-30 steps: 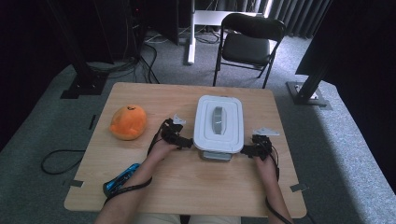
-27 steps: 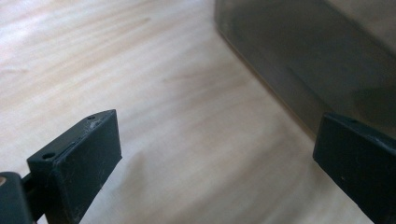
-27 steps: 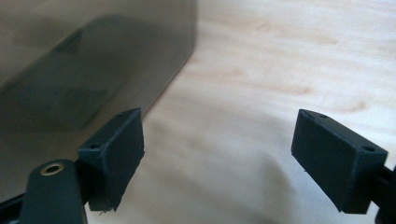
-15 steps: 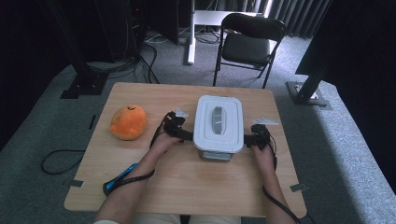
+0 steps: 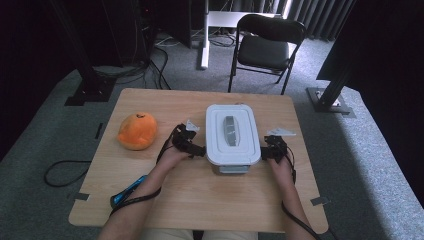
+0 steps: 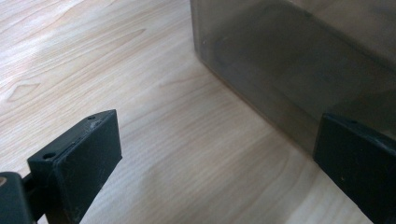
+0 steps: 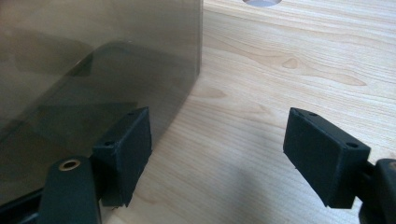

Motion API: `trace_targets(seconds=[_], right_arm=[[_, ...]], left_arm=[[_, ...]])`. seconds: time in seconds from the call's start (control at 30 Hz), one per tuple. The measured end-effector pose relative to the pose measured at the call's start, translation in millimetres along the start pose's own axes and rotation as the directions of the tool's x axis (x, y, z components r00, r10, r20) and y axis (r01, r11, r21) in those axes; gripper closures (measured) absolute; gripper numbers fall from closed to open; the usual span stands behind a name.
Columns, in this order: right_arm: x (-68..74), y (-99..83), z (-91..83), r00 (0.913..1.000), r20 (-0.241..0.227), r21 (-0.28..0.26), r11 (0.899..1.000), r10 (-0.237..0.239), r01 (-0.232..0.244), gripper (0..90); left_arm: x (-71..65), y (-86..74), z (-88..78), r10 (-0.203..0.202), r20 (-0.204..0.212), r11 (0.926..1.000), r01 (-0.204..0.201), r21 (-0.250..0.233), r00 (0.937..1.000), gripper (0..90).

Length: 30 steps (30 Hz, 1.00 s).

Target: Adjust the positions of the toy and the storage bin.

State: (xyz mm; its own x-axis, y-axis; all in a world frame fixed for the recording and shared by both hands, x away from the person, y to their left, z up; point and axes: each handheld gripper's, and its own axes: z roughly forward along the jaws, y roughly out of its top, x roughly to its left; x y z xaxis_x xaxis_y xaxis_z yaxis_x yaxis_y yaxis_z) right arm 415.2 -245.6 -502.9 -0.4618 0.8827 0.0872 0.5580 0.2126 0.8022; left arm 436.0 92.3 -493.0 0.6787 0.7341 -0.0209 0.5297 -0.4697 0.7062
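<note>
High view | right tongs (image 5: 266, 151) open, jaws just narrowing beside lidded container (image 5: 232, 131) | left tongs (image 5: 198, 148) open | lift seems next

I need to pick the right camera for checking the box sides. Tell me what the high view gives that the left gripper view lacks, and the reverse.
High view alone: the box's white lid, the orange plush toy, the folding chair, both hands, and the right gripper at the box's other side. Left gripper view alone: the box's smoky translucent wall close up and the two black fingers standing wide apart over bare wood. Shared: the box, the wooden table and the left gripper.
</note>
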Motion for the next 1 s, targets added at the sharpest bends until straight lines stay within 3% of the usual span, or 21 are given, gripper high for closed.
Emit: trace_targets(seconds=[0.67, 0.87, 1.0], right_arm=[[23.1, -22.2, -31.3, 0.9977, -0.03, -0.024, 0.998, -0.06, 0.059, 24.7], [22.4, -28.2, -36.4, 0.9977, -0.048, -0.028, 0.999, -0.047, 0.046, 23.0], [16.6, -29.2, -30.6, 0.9986, -0.05, -0.023, 1.0, -0.015, 0.014, 17.2]], left_arm=[[-25.8, -20.2, -23.9, 0.049, 0.02, 0.9988, -0.049, -0.008, 0.9986, 1.7], [-25.2, -25.6, -25.0, 0.026, 0.045, 0.9995, -0.025, -0.02, 0.9986, 1.7], [-19.5, -27.3, -17.6, 0.01, 0.027, 0.9999, -0.01, -0.011, 0.9996, 1.6]])
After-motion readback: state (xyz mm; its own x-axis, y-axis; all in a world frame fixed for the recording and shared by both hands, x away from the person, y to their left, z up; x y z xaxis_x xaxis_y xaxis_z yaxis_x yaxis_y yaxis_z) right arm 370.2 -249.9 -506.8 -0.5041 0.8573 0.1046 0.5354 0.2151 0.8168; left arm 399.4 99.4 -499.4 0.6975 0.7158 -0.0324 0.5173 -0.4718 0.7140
